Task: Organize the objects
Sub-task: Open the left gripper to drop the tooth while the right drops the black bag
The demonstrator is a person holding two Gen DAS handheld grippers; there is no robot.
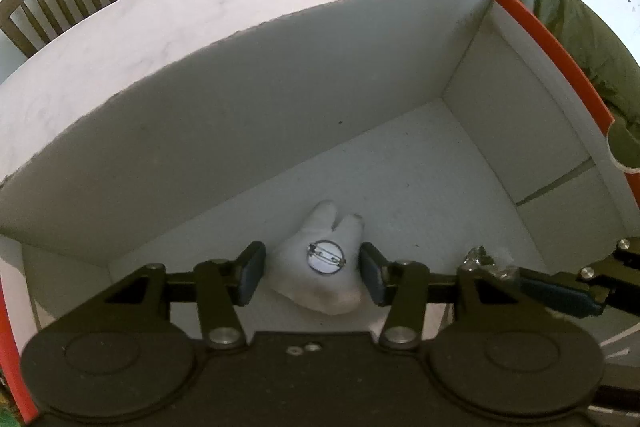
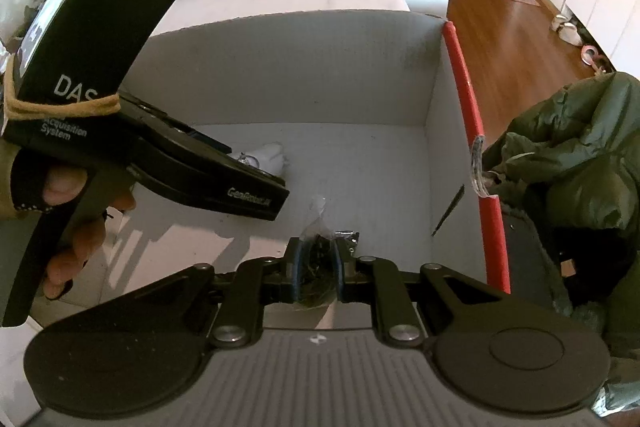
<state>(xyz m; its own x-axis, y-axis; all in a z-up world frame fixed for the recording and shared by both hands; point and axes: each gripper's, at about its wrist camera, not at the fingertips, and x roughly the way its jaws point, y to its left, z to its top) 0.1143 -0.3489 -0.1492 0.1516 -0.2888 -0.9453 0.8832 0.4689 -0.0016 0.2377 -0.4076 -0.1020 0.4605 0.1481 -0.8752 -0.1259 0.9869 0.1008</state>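
left gripper (image 1: 312, 277) gapes around the white brooch (image 1: 322, 261) on the box (image 1: 280, 87) floor; right gripper (image 2: 316, 267) pinches a plastic packet (image 2: 318, 247) (dark contents), likely to drop in.

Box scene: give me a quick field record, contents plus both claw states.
container: open white box with red outer edge, on a pale table
item 1: white plush brooch, pin back facing up, lying on the box floor
left claw: open, fingers either side of the brooch, not touching
item 2: small clear bag of dark bits
right claw: shut on the bag, over the box floor
beside box: green jacket
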